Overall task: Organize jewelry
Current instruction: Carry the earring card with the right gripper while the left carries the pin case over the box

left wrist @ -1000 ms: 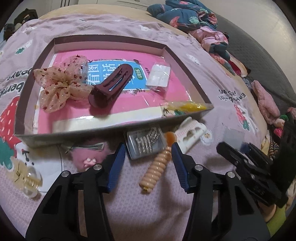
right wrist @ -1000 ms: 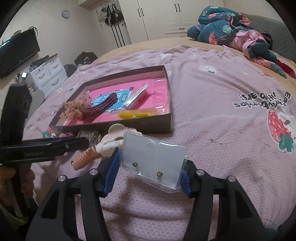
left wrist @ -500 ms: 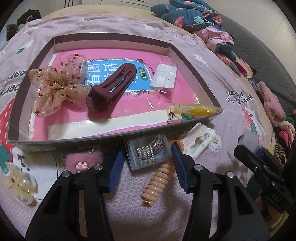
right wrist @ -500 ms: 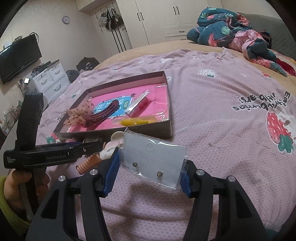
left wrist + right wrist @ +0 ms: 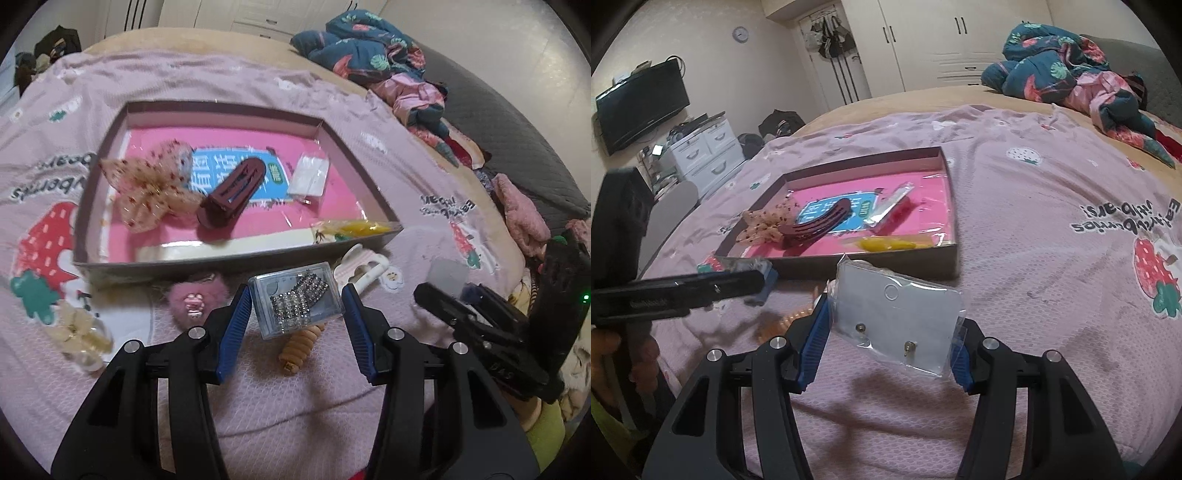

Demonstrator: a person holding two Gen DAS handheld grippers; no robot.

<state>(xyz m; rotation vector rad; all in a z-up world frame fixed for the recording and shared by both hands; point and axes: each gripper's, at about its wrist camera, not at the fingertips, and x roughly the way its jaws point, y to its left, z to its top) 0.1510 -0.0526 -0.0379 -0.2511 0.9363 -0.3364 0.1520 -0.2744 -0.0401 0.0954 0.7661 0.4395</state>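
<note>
Left gripper [image 5: 295, 314] clamped on a clear box [image 5: 295, 300] of sparkly clips, lifted over a ribbed peach clip [image 5: 298, 345] (fluffy pink clip [image 5: 194, 301] just left), near the tray [image 5: 207, 110]. Right gripper [image 5: 891, 338] gripping a bagged earring card [image 5: 899, 317] by its edges, above the purple blanket [image 5: 1052, 280], near the tray's front wall.

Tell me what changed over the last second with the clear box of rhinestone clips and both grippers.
The left gripper closed its jaws on the clear box of rhinestone clips and lifted it off the bedspread; it lay there beside the peach spiral hair tie a second ago. The right gripper still holds the earring card. The items in the tray are unmoved.
</note>
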